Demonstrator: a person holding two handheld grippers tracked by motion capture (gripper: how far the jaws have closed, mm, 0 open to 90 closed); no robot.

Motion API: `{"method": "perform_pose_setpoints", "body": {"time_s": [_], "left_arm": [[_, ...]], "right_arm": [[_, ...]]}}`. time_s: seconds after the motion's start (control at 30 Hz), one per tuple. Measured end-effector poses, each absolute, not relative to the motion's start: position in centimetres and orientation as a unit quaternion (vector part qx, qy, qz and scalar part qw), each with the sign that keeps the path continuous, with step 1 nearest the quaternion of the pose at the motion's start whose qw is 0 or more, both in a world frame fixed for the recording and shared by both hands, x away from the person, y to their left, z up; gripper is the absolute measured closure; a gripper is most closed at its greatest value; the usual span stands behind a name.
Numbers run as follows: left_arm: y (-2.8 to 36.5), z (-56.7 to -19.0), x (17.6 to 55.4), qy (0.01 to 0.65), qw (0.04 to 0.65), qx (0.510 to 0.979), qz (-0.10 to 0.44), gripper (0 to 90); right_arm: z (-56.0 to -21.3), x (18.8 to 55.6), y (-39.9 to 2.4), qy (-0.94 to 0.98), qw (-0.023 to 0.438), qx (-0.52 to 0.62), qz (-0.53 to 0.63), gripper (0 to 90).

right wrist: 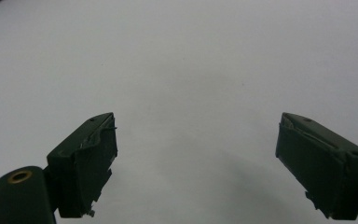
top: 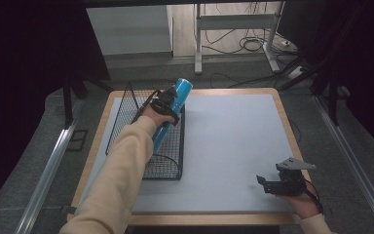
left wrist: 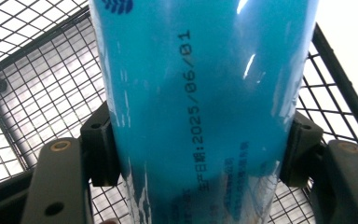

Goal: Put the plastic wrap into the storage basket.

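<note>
Blue tube (top: 172,111) clamped between left gripper (top: 165,102) jaws, tilted over the wire basket (top: 168,165) (lower end looks inside it, hard to confirm). Right gripper (top: 272,183) wide apart, holding nothing, low over table (top: 229,141) near right corner.

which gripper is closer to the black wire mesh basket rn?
Left. The left gripper is over the black wire mesh basket, clamped on a blue cylindrical tube. The right gripper sits open at the table's near right corner, well clear of it.
</note>
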State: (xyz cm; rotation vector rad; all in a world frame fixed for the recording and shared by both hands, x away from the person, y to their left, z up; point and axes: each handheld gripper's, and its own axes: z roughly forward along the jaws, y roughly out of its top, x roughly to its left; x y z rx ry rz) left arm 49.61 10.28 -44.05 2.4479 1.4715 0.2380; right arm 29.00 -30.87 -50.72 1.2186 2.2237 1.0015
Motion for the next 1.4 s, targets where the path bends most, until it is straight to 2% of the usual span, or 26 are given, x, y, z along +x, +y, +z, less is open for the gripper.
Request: {"method": "perform_pose_setpoints", "body": {"time_s": [0.1,0.17,0.23,0.33,0.57,1.0,1.4], "left_arm": [[10.2,-43.6,49.5,0.504,0.151,0.845,0.096,29.7],[10.2,-43.1,49.4,0.505,0.166,0.842,0.095,24.8],[9.8,-42.9,49.3,0.497,0.155,0.847,0.104,17.9],[9.8,-43.0,49.3,0.500,0.150,0.845,0.117,13.0],[10.2,-42.4,49.1,0.506,0.170,0.838,0.115,7.4],[10.6,-39.6,47.4,0.493,0.237,0.828,0.124,7.2],[10.8,-35.6,43.2,0.445,0.320,0.828,0.115,8.8]], "right_arm": [[-50.7,29.0,-30.8,0.799,0.207,0.436,0.358,12.4],[-50.7,29.0,-30.8,0.799,0.207,0.436,0.358,12.4],[-50.7,29.0,-30.8,0.800,0.207,0.435,0.358,12.4],[-50.8,29.0,-30.7,0.801,0.207,0.434,0.357,12.4],[-50.8,29.0,-30.7,0.802,0.207,0.433,0.355,12.4],[-50.9,29.0,-30.7,0.803,0.209,0.432,0.353,12.4],[-50.7,29.0,-30.7,0.802,0.211,0.433,0.354,12.5]]}}
